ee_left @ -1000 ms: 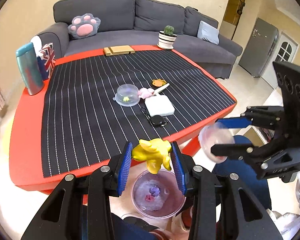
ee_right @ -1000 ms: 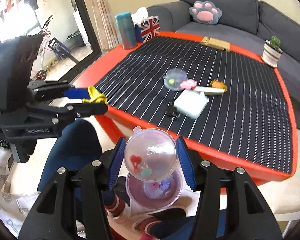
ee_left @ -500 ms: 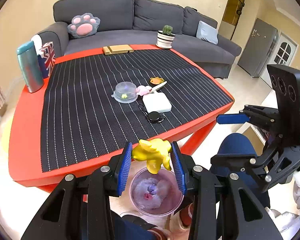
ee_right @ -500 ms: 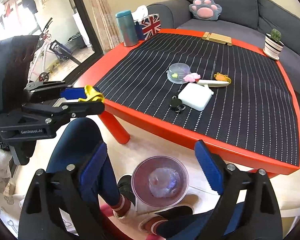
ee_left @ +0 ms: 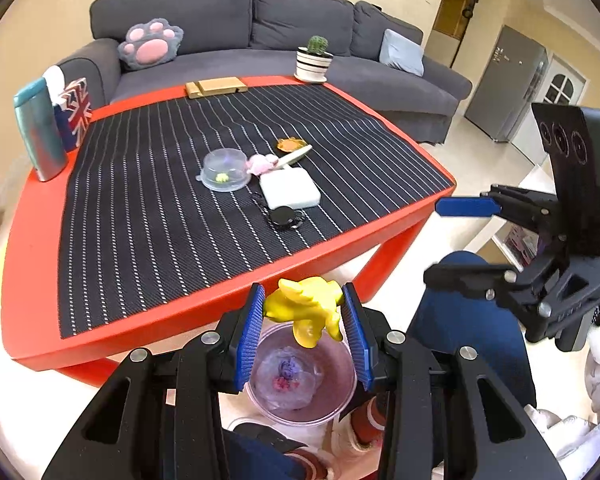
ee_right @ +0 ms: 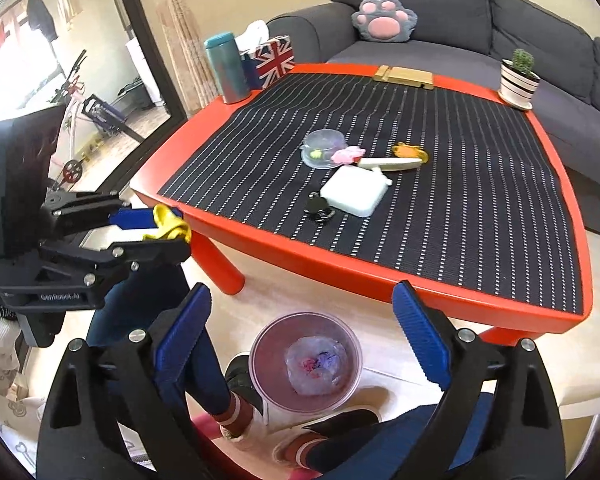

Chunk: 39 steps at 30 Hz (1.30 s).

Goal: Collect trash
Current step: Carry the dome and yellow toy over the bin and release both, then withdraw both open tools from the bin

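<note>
My left gripper points steeply down, its blue pads clamped from both sides on a crumpled yellow scrap. My right gripper also tilts downward, level with the left and well apart from it; its jaws have just been opening and now stand wide with nothing between them. My legs in dark blue trousers and my feet show below both tools.
</note>
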Each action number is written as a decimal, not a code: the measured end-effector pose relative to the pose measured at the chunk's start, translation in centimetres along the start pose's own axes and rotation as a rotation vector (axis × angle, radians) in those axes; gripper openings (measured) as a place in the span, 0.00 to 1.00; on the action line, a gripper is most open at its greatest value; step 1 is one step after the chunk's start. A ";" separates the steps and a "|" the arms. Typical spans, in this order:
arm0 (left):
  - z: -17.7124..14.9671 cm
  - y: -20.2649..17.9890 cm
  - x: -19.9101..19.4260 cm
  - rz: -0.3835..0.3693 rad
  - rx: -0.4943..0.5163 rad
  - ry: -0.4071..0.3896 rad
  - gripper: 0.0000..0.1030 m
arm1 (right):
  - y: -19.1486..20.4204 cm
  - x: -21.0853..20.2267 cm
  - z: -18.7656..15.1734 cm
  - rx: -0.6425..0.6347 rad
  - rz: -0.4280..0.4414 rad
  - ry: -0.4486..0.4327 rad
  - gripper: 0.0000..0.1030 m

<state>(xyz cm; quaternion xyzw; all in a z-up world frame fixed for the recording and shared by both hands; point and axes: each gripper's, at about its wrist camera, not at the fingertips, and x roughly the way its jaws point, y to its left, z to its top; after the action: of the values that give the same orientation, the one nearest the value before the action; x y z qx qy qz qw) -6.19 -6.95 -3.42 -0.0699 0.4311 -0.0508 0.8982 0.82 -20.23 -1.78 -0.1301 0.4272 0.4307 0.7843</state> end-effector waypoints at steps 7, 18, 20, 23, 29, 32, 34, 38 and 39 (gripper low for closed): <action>-0.2 -1.5 0.6 -0.023 0.031 0.023 0.38 | -1.1 -1.0 -0.1 0.022 -0.026 -0.021 0.88; 0.0 -3.7 0.6 -0.040 0.086 0.033 0.75 | -2.7 -2.1 -0.2 0.054 -0.037 -0.048 0.88; 0.2 -3.6 0.4 -0.037 0.066 0.005 0.87 | -2.9 -2.2 -0.2 0.057 -0.038 -0.050 0.88; 0.4 -3.1 0.8 -0.002 0.047 0.015 0.91 | -3.0 -2.2 -0.2 0.058 -0.040 -0.050 0.88; 0.4 -2.5 0.9 0.009 0.027 0.015 0.91 | -3.1 -2.0 -0.2 0.065 -0.039 -0.046 0.89; 0.4 -2.3 0.9 0.009 0.016 0.013 0.91 | -3.1 -1.8 -0.2 0.064 -0.038 -0.043 0.89; 0.4 -2.1 0.9 0.010 0.012 0.012 0.91 | -3.1 -1.7 -0.1 0.064 -0.042 -0.042 0.90; 0.5 -1.9 0.8 0.010 0.003 0.006 0.92 | -3.1 -1.7 0.0 0.068 -0.044 -0.047 0.93; 0.6 -1.8 0.8 0.011 0.002 0.005 0.92 | -3.1 -1.7 0.1 0.068 -0.044 -0.047 0.93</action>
<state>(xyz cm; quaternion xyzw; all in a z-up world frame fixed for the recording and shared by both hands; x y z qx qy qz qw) -5.26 -8.83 -3.35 -0.0664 0.4336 -0.0467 0.8974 2.82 -22.97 -0.94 -0.1025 0.4202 0.4014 0.8074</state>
